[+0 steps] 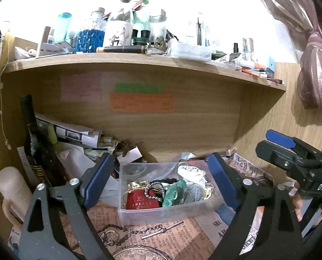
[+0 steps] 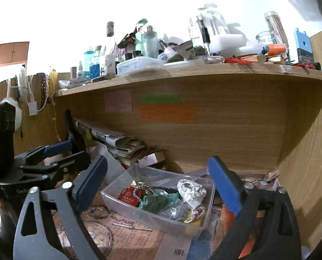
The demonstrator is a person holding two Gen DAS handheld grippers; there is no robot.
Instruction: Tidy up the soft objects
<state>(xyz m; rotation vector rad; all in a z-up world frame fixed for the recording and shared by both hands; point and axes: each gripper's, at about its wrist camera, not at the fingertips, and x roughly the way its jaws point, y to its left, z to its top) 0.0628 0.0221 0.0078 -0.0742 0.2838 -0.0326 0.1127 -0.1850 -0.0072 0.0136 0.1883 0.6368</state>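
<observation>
A clear plastic bin [image 1: 161, 210] is stood on the newspaper-covered counter [image 1: 178, 234] under a wooden shelf [image 1: 139, 61]; the soft objects are gathered inside it: a white crumpled cloth [image 1: 192, 173], a green fabric piece [image 1: 171, 195], a red pouch [image 1: 142, 200] and a grey fabric piece [image 1: 193, 192]; a beaded band [image 1: 152, 191] is draped over the red pouch.

The left gripper [image 1: 161, 179] is held wide open with nothing between its blue pads; the bin is framed between the two fingers, presumably so that the contents stay in view and either finger can be lowered clear of the walls. The right gripper [image 2: 158, 186] is likewise spread wide and holds nothing; it is aimed at the same bin from a position further right, and in the left wrist view it appears beside the bin, above the counter.

The bin is placed close to the back panel, which leaves only the front and top free for access; an approach from above is therefore judged the practical one.

A chain with a metal key [image 1: 158, 230] lies on the counter just in front of the bin, apart from the soft objects. Whether the bin is being filled or emptied cannot be settled: soft objects lying together in one container would fit either a finished collection or a stock awaiting sorting.
</observation>
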